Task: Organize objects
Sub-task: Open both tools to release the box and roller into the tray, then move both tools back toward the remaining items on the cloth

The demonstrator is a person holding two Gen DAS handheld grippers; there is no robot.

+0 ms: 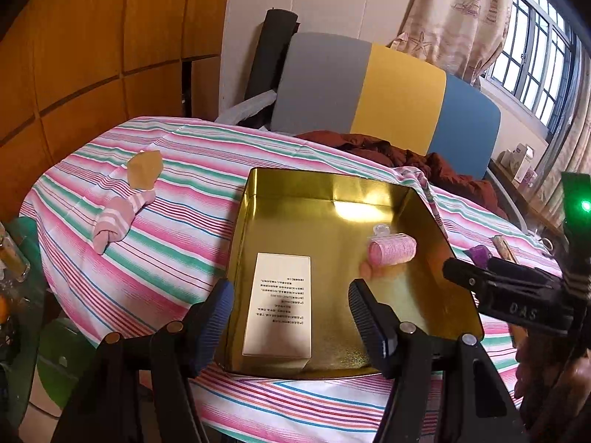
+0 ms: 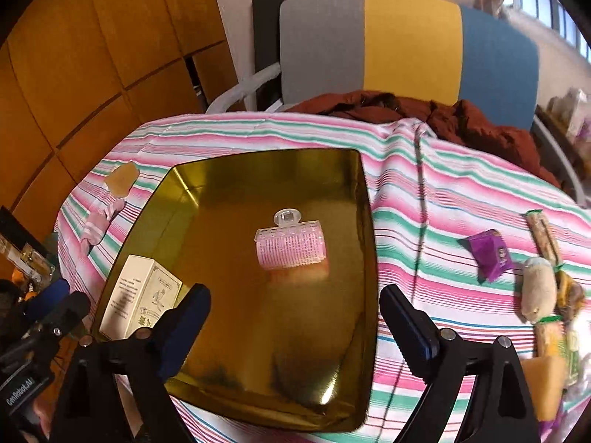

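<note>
A gold tin tray point(image 1: 325, 181) point(image 2: 370, 258) lies on the striped tablecloth. Inside it, a cream box point(image 1: 280, 302) point(image 2: 140, 302) with printed text rests flat at the near left corner. A pink hair roller point(image 1: 391, 253) point(image 2: 291, 249) with a clear clip lies on the tray floor toward the right. My left gripper point(image 1: 288, 288) hovers open above the box, its pads apart from it. My right gripper point(image 2: 293, 291) stands open over the tray's near half, short of the roller, with nothing between its fingers. Each gripper shows at the edge of the other's view.
A pink striped sock point(image 1: 118, 217) and a tan piece point(image 1: 146, 170) lie left of the tray. A purple packet point(image 2: 491, 254), a snack bar point(image 2: 543, 236), a plush toy point(image 2: 539, 288) and more small items sit right of it. A thin cable point(image 2: 421, 221) crosses the cloth. Behind is a chair point(image 2: 406, 37) with a rust jacket point(image 2: 461, 118).
</note>
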